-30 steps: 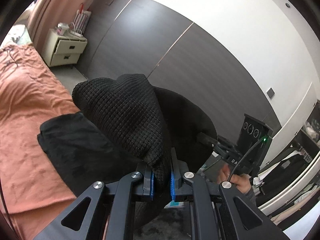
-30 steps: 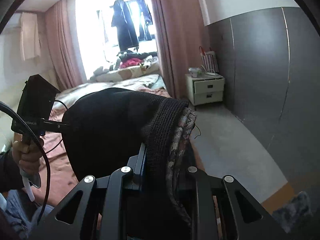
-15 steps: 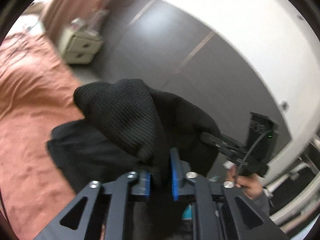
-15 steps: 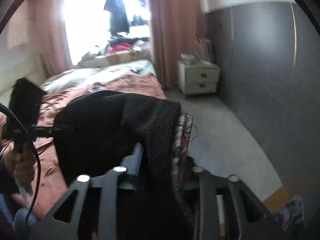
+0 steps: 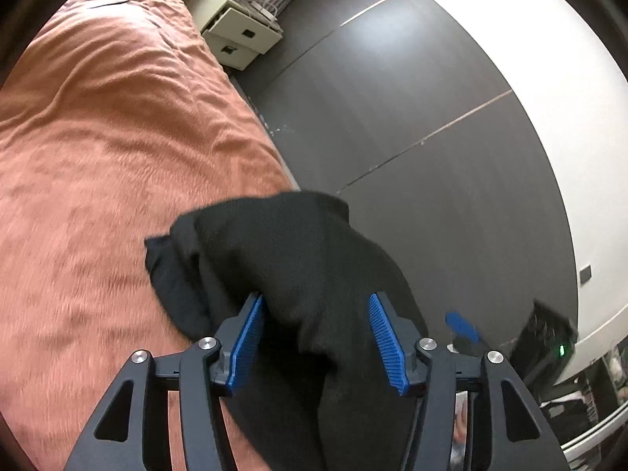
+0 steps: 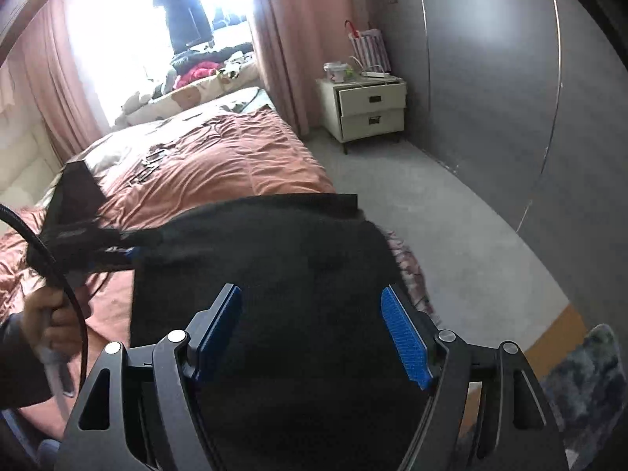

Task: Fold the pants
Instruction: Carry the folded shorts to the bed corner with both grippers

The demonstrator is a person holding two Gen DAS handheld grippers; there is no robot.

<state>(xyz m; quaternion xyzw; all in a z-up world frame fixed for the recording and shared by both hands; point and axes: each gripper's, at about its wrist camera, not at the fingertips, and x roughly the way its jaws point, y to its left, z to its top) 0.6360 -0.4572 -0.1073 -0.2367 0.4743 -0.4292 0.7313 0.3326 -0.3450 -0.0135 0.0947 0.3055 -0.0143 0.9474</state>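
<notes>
The black pants (image 5: 282, 251) lie bunched at the right edge of the orange bed (image 5: 98, 157), partly hanging over the side. My left gripper (image 5: 316, 339) stands over them; its jaws are opening, with cloth between the blue pads (image 5: 247, 341) but not pinched. In the right wrist view the pants (image 6: 294, 259) fill the middle, a patterned lining showing at their right edge. My right gripper (image 6: 312, 333) is also opening, its pads (image 6: 404, 337) spread beside the fabric. The left gripper (image 6: 117, 253) and the hand (image 6: 51, 314) holding it show at the left.
A cream nightstand (image 6: 365, 110) with two drawers stands past the bed by the pink curtain. Dark wall panels (image 5: 431, 117) run along the right side, with grey floor (image 6: 451, 235) between bed and wall. A dark fluffy rug (image 6: 585, 376) lies at the lower right.
Both grippers were shut on the lifted pants; now their jaws have spread apart. Both hands moved down toward the bed, and the pants have dropped onto its edge.
</notes>
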